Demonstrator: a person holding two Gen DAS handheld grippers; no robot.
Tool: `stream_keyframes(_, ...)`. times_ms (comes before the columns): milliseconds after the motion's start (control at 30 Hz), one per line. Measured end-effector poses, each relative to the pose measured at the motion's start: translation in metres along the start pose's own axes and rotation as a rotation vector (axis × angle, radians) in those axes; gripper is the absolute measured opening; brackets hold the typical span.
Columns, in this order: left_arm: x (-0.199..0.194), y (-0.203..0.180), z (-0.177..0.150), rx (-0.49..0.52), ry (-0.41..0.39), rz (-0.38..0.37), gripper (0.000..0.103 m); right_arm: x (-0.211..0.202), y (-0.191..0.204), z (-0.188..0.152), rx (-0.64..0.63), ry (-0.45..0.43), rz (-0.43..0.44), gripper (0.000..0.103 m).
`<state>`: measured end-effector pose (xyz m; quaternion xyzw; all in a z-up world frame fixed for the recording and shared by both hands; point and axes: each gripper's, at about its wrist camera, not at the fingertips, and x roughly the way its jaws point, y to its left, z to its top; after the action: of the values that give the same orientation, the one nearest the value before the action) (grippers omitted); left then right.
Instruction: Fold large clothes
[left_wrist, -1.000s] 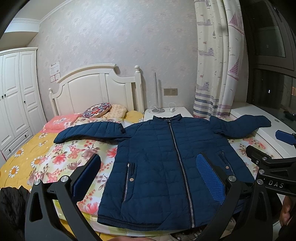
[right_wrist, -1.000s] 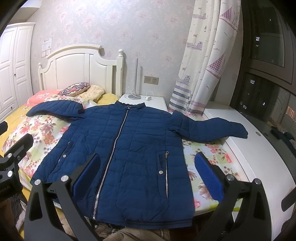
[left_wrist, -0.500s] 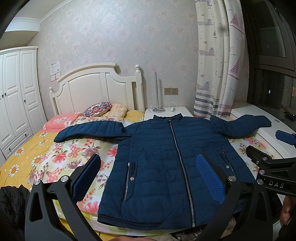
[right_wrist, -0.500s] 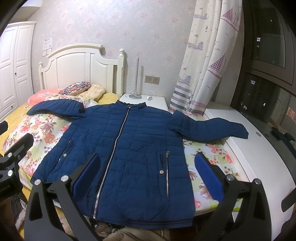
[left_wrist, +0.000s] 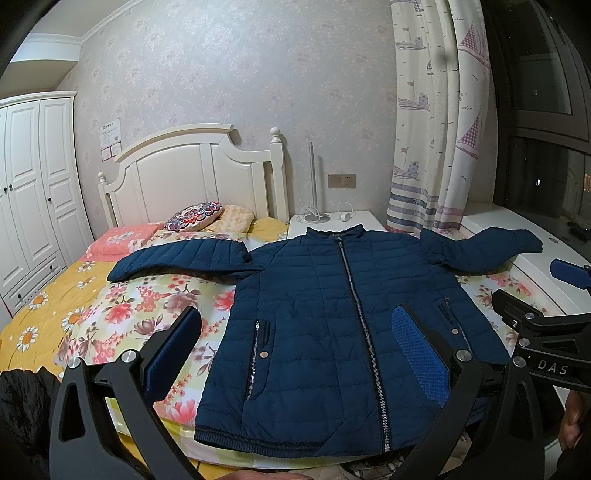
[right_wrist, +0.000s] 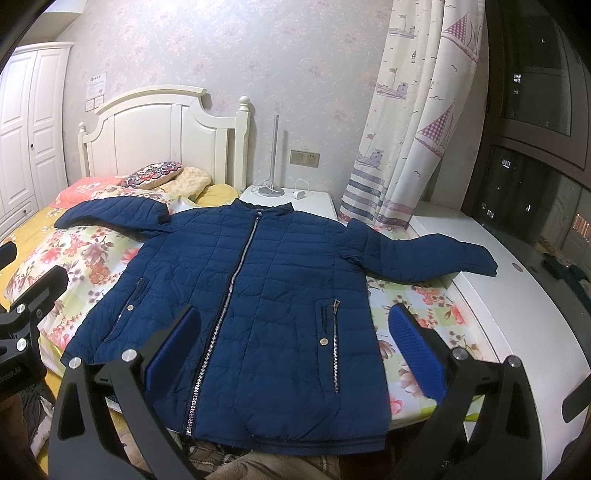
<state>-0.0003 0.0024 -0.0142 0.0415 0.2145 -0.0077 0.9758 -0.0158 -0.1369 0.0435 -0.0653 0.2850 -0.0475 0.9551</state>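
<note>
Left wrist – right tongs (left_wrist: 570, 280) apparently marked "DAS".

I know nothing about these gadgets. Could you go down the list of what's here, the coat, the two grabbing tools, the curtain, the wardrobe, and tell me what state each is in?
Jacket: zipped shut, flat on the bed, both sleeves spread out.
Left tool: open, holding nothing.
Right tool: open, holding nothing.
Curtain: drawn aside, bunched.
Wardrobe: doors closed.
</note>
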Motion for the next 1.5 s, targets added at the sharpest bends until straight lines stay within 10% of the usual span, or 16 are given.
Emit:
stream_keyframes(800, 0.021, 0.002, -0.011, -0.002, 0.033, -0.003, 0.099, 0.023, 0.003, -0.015, 0.002, 0.029, 0.010, 0.101)
stream_keyframes(1067, 0.170, -0.005, -0.015, 0.012, 0.228, -0.055, 0.099, 0.137, -0.045, -0.032, 0.072, 0.198, 0.008, 0.101)
stream_keyframes(1500, 0.414, 0.033, -0.010, -0.027, 0.513, 0.051, 0.099, 0.333, -0.287, -0.030, 0.660, 0.243, -0.200, 0.101)
